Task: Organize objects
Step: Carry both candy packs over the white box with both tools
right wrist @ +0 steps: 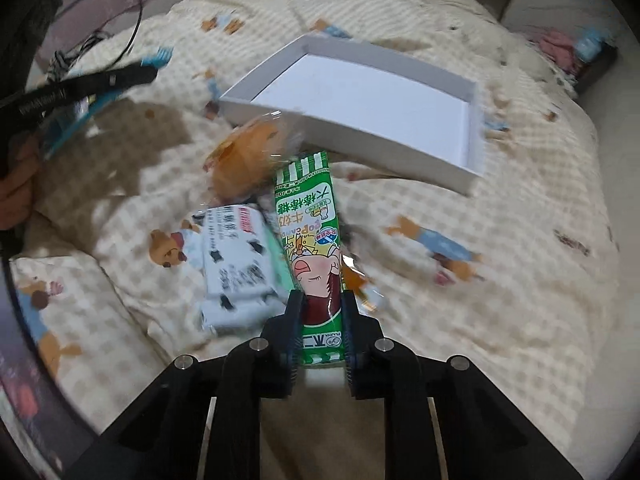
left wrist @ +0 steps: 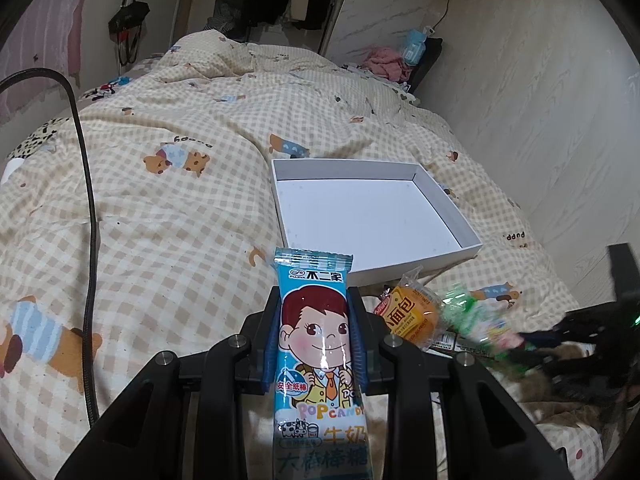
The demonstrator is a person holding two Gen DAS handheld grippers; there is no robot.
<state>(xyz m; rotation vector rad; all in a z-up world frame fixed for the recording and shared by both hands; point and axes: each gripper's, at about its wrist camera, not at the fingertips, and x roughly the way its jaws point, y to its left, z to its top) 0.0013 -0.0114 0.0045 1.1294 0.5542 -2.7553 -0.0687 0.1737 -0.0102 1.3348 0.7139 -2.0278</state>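
Note:
A blue lollipop packet [left wrist: 316, 320] with a cartoon child stands upright between the fingers of my left gripper [left wrist: 314, 294], which is shut on it, just short of the white shallow box [left wrist: 360, 216] on the bed. My right gripper [right wrist: 322, 300] is shut on the lower end of a green lollipop packet [right wrist: 310, 220], lifted and pointing toward the same white box [right wrist: 360, 92]. In the left wrist view the green packet [left wrist: 476, 316] appears blurred at the right. An orange bread packet [right wrist: 248, 156] lies in front of the box's near wall.
A white wet-wipe pack [right wrist: 236, 264] with black cow spots lies left of the green packet. The checked bear-print quilt [left wrist: 180, 200] covers the bed. A black cable [left wrist: 90, 200] runs across its left side. Clothes and a pink heap sit at the far end.

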